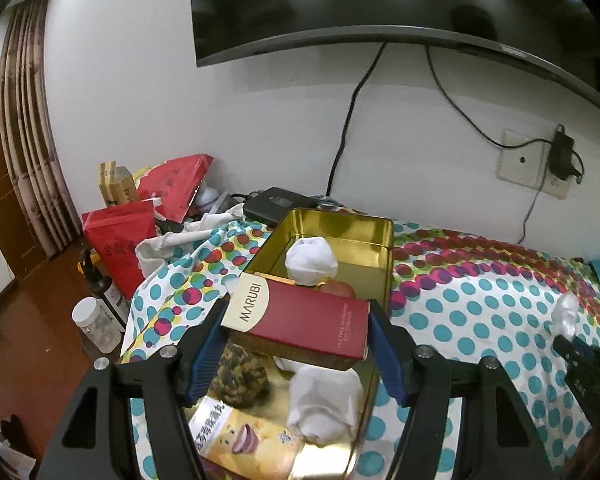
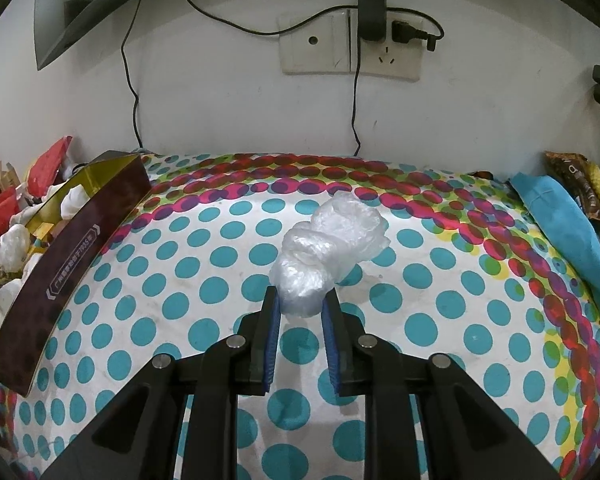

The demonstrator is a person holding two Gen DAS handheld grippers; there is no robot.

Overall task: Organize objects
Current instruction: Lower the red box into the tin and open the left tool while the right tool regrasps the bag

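In the left wrist view my left gripper [image 1: 296,320] is shut on a red MARUBI box [image 1: 300,316] and holds it over the open gold tin [image 1: 376,236]. The tin holds white balled socks [image 1: 311,261], a camouflage bundle [image 1: 240,376] and a yellow snack packet [image 1: 244,440]. In the right wrist view my right gripper [image 2: 300,300] is shut on the near end of a knotted clear plastic bag [image 2: 332,240], which lies on the dotted tablecloth [image 2: 420,320]. The tin [image 2: 80,236] shows at the left, its brown side facing me.
Red bags [image 1: 120,240], a carton and bottles [image 1: 100,304] crowd the table's left end. A black device [image 1: 276,202] lies behind the tin by the wall. A TV [image 1: 380,0], cables and a wall socket [image 2: 348,44] are behind. A blue cloth [image 2: 556,216] and snack packs lie at the right edge.
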